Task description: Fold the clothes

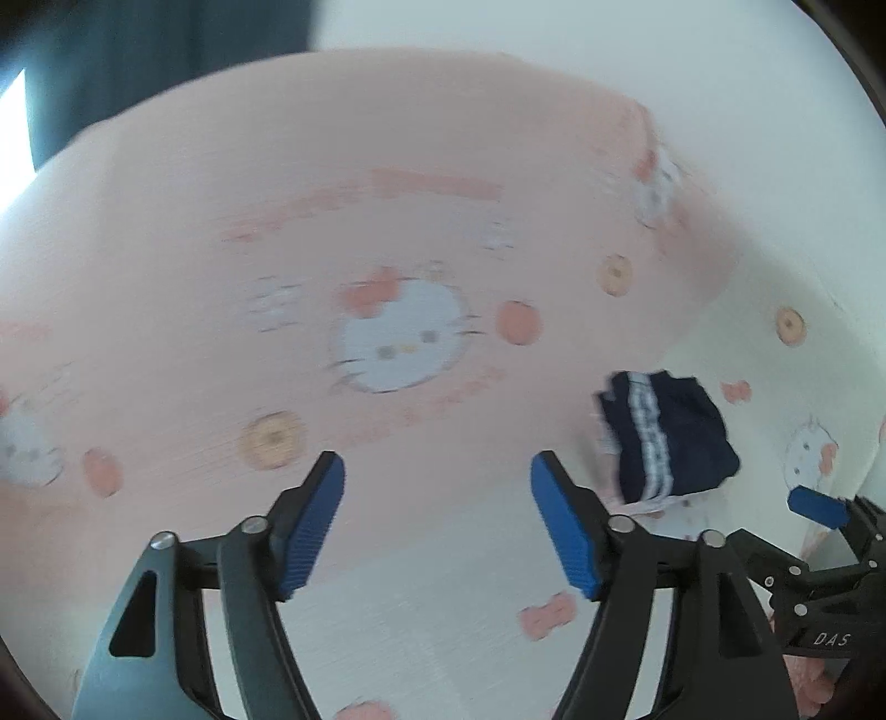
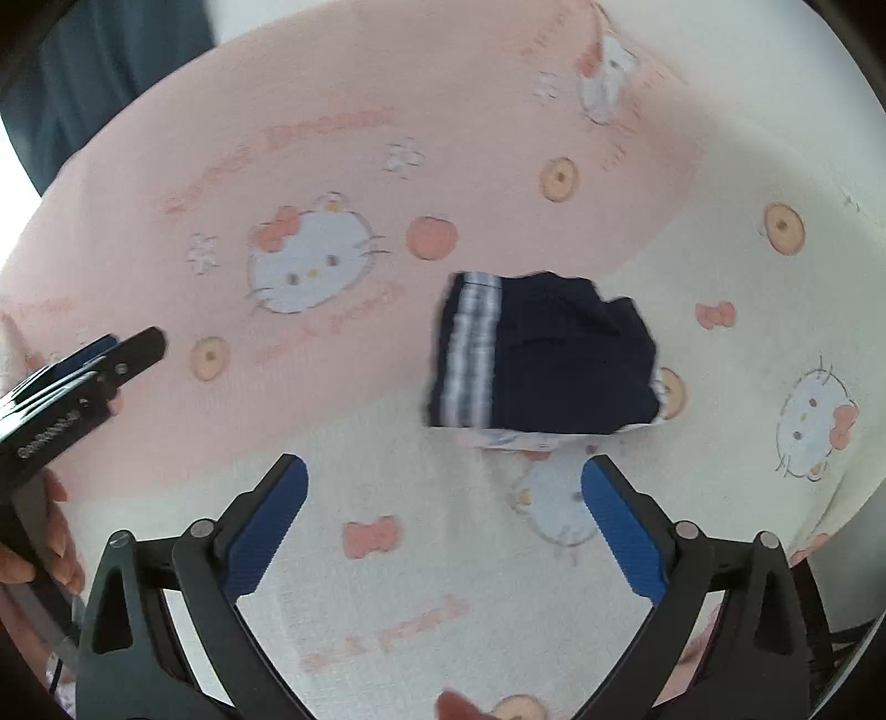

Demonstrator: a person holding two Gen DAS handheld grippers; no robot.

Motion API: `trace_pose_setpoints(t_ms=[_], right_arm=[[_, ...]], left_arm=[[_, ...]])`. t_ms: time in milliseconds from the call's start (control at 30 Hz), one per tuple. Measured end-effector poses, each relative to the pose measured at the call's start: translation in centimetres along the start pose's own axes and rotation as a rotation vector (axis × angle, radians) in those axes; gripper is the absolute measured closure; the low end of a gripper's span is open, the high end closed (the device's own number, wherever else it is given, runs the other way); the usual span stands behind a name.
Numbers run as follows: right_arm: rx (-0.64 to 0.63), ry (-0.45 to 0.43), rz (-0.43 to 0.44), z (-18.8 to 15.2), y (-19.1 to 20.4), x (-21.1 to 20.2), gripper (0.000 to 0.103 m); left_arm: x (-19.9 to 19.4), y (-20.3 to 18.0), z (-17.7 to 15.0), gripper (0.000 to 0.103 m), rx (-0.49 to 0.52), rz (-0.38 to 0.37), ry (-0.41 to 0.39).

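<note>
A dark navy garment with white side stripes [image 2: 545, 354] lies folded into a small square on the pink and white cartoon-cat bedsheet [image 2: 387, 581]; a pale printed cloth peeks out under its near edge. In the left wrist view the same garment [image 1: 667, 435] sits to the right, beyond the fingers. My left gripper [image 1: 437, 520] hangs open above the sheet with nothing between its blue pads. My right gripper [image 2: 443, 531] is open wide, just short of the garment's near edge, and holds nothing. Each gripper shows at the side of the other's view.
The sheet's pink half [image 1: 332, 221] stretches left and back, its white half [image 2: 747, 249] right and forward. A dark curtain [image 1: 138, 55] hangs at the far left, with a white wall [image 1: 609, 33] behind the bed. A person's hand [image 2: 50, 531] holds the left tool.
</note>
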State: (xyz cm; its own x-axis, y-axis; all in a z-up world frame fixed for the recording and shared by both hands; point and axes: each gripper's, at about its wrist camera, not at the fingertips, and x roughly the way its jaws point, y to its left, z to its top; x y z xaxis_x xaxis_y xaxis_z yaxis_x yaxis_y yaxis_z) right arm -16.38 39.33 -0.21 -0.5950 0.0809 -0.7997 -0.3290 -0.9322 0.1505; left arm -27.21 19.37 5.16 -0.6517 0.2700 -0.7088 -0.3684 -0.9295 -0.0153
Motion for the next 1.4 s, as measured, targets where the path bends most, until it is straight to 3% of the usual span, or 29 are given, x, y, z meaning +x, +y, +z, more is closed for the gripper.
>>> trace_pose_setpoints(t_ms=[100,167,300,433,600,767,967,1167,1267,1400], right_arm=[[0.002,0.015,0.047,-0.4,2.6,-0.9,0.001],[-0.021,0.022,0.052,-1.1,4.8,-1.1,0.001],[-0.076,0.019,0.053,-2.9,8.9,-2.2,0.001],[-0.124,0.007,0.080,-5.2,12.1,-4.5,0.001],[-0.151,0.023,0.122,-9.5,13.9,-8.9,0.001],[-0.250,0.001,0.100,-13.8,15.2,-12.5,0.001],[-0.221,0.008,0.083,-16.8,13.3,-15.6,0.001],[-0.201,-0.021,0.058,-19.6,11.4,-18.0,0.001],[-0.269,-0.045,0.058,-20.6,12.0,-18.8,0.001],[-0.315,-0.054,0.052,-21.5,12.7,-19.2,0.001]], left_arm=[[-2.6,3.5,-1.4,0.024,-0.043,0.047,0.010],[-4.2,5.7,-2.8,0.018,-0.068,0.074,0.022],[-6.9,9.5,-5.5,0.018,-0.126,0.121,0.043],[-10.2,11.3,-8.5,0.018,-0.152,0.259,0.090],[-16.1,11.5,-12.0,0.018,-0.195,0.201,0.037],[-20.0,11.0,-16.0,0.018,-0.226,0.255,0.021],[-23.4,9.3,-20.1,0.018,-0.230,0.292,0.026],[-25.4,7.3,-23.6,0.018,-0.261,0.255,0.033],[-25.4,6.2,-25.2,0.018,-0.239,0.310,0.026],[-25.3,5.1,-26.1,0.018,-0.241,0.280,0.039]])
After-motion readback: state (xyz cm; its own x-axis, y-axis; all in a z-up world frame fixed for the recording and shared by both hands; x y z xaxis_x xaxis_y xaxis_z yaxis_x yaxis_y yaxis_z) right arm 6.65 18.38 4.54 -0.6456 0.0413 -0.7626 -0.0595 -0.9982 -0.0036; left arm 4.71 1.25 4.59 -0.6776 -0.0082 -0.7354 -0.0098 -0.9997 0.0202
